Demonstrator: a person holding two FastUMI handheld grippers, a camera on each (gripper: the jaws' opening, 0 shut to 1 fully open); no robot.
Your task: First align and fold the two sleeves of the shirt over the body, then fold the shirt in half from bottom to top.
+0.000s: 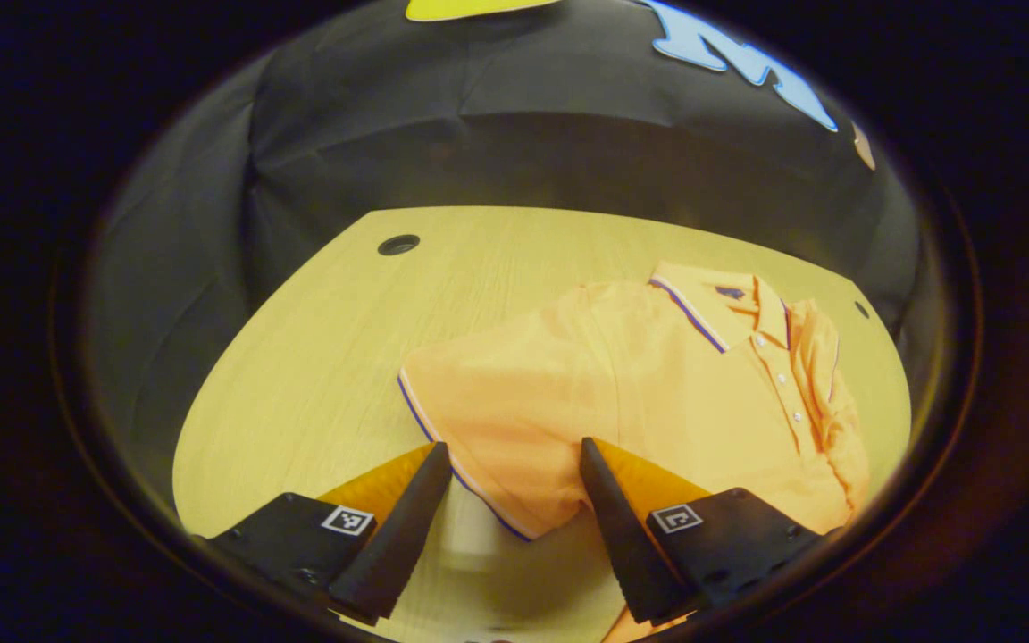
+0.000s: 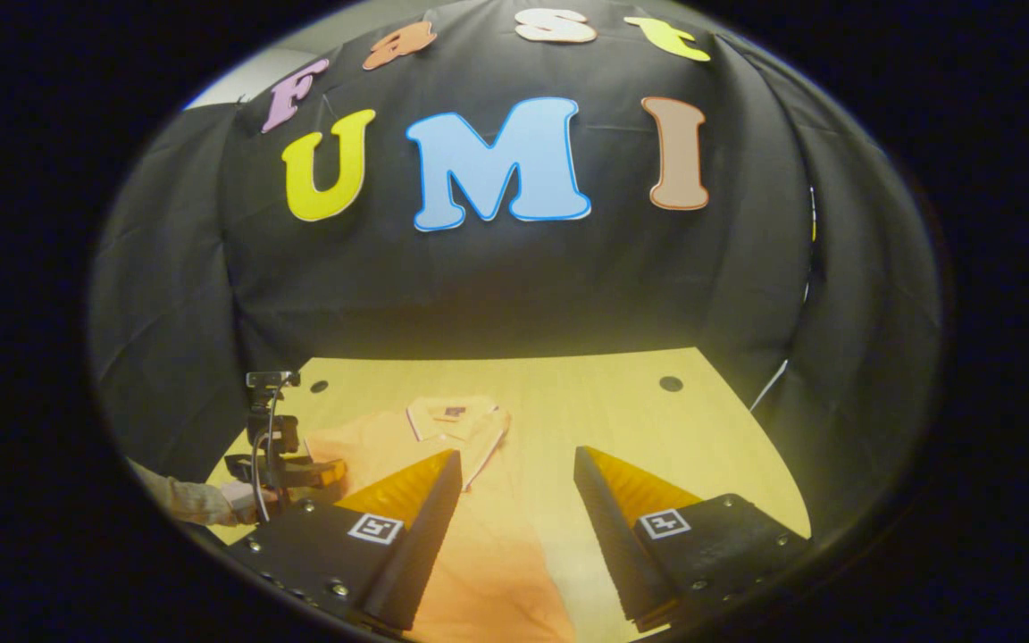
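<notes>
An orange polo shirt lies flat on the light wooden table, its collar toward the far edge and its striped-cuff sleeve spread out toward the left gripper; that gripper's fingers are spread wide, one on each side of the sleeve's hem, pinching nothing. In the right gripper view the right gripper hangs above the shirt's lower body with its fingers spread apart and nothing between them; the left gripper, held by a sleeved hand, shows farther off by the shirt's edge.
</notes>
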